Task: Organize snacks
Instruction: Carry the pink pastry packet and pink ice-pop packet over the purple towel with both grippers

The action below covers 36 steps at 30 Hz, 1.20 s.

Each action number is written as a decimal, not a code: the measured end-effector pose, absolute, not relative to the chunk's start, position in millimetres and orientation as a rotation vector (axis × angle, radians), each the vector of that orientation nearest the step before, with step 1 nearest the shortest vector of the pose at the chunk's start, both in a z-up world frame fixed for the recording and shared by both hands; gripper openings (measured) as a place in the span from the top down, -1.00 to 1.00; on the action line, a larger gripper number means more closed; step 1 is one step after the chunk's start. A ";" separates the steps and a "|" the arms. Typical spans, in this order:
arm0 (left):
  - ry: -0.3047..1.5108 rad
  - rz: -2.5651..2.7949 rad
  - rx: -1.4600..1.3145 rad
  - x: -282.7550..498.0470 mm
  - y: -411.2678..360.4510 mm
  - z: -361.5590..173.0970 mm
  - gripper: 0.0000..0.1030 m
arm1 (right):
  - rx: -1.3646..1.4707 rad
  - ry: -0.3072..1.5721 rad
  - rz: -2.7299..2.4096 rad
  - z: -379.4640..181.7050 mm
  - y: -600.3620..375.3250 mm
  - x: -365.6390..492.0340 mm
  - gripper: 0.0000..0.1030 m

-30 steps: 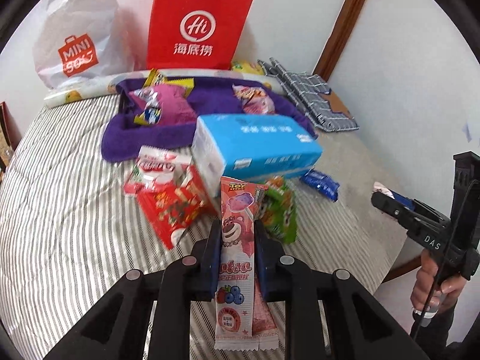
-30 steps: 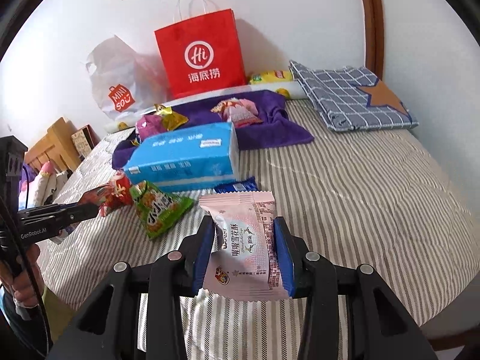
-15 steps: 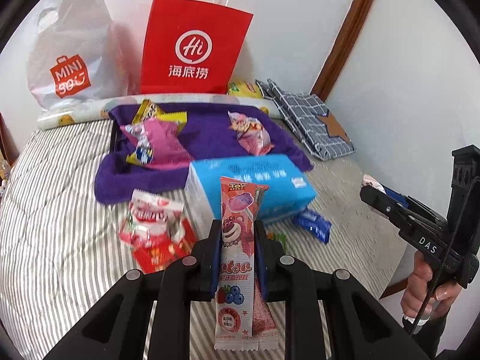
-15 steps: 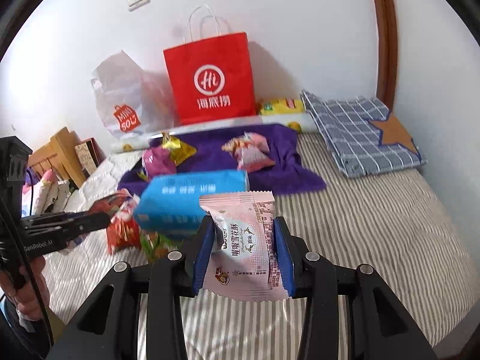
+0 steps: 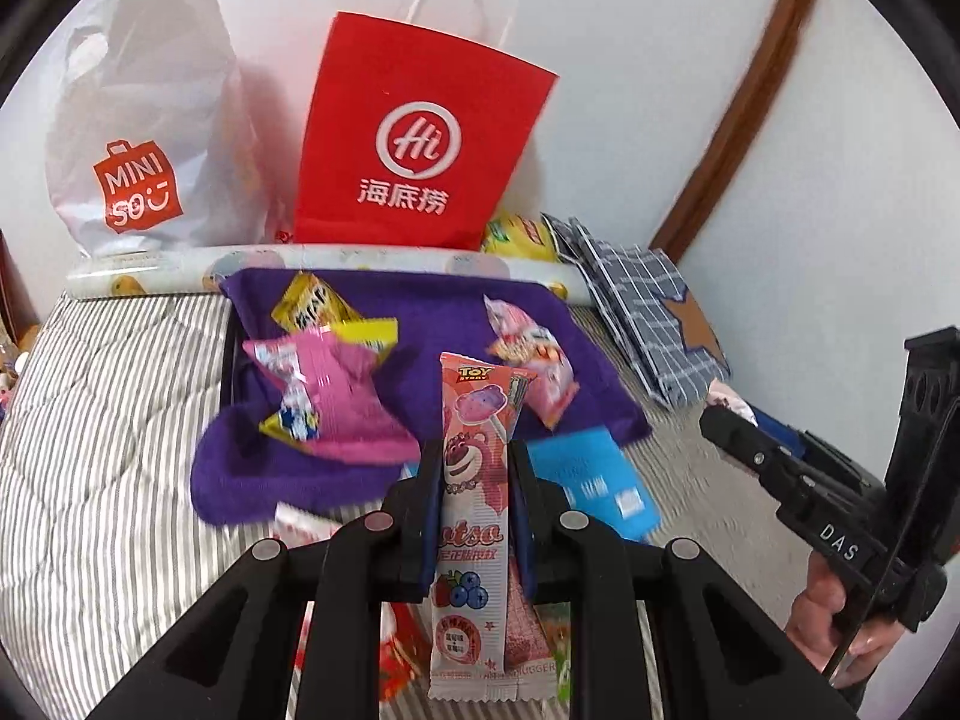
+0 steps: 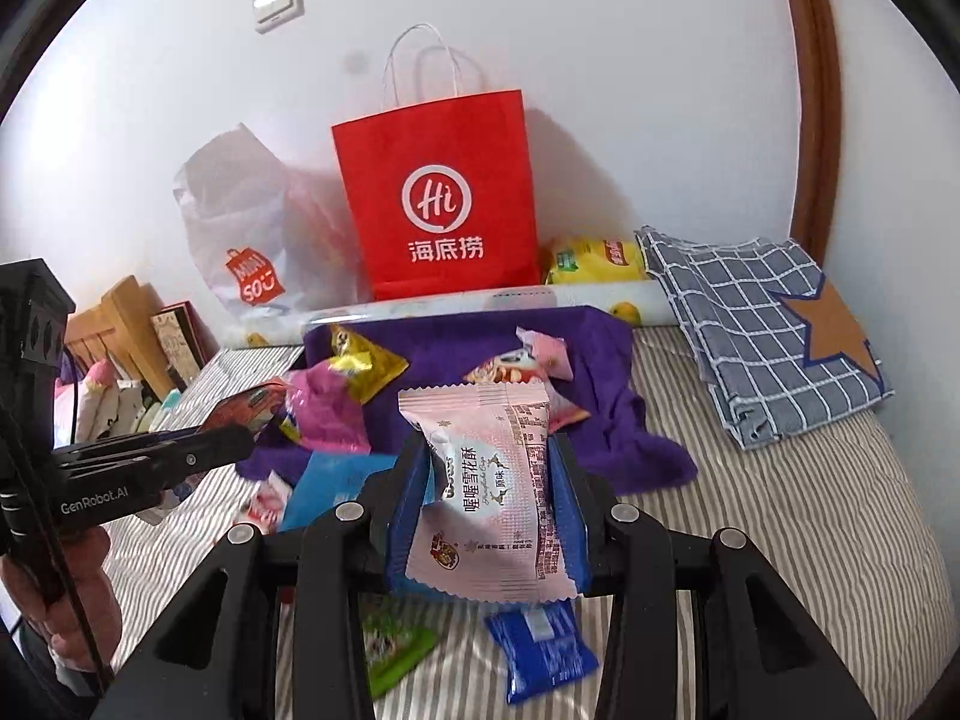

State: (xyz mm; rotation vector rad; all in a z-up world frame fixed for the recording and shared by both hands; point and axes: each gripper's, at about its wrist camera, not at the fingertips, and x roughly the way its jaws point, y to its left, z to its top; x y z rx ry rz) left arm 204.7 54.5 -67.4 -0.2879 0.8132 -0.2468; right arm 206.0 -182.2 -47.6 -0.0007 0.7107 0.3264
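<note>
**Both grippers carry a snack packet above the bed**

The left gripper (image 5: pixel 474 480) is clenched on a long pink candy packet (image 5: pixel 474 516). The packet stands upright between the two fingers (image 5: pixel 427 498), pinched at about its middle; its top with the cartoon bear rises above the fingertips and its lower end with the berry print hangs down toward the camera. A second, darker pink wrapper edge shows just behind its lower right side.

The right gripper (image 6: pixel 489 480) is clenched on a pale pink biscuit packet (image 6: pixel 492 480). This packet is wider and fills the gap between the blue-padded fingers (image 6: pixel 408 504), pressed on both side edges, with its crimped top above the fingertips and its bottom edge sagging below them.

Both packets are held over a striped bed (image 6: pixel 810 540). Beyond them a purple towel (image 5: pixel 420 312) lies on the bed with a yellow packet (image 5: pixel 312 306), a bright pink packet (image 5: pixel 342 402) and a pink-and-white packet (image 5: pixel 534 360) on it. A blue tissue pack (image 5: pixel 594 480) lies just in front of the towel. A green packet (image 6: pixel 390 648) and a small blue packet (image 6: pixel 540 648) lie on the bed below the right gripper. A red paper bag (image 6: pixel 441 210) and a white plastic bag (image 5: pixel 144 138) stand against the wall, and a folded checked cloth (image 6: pixel 762 324) lies to the right.
</note>
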 end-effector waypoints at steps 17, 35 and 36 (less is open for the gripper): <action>0.773 -0.185 -0.389 282.5 78.2 -85.6 0.63 | 0.028 0.655 0.347 -37.0 -174.4 308.0 0.23; 0.815 -0.149 -0.415 284.9 86.2 -113.2 0.63 | 0.024 0.766 0.294 -103.5 -185.7 340.7 0.23; 0.814 -0.149 -0.411 285.0 85.4 -112.8 0.63 | 0.014 0.774 0.282 -105.3 -186.8 342.3 0.23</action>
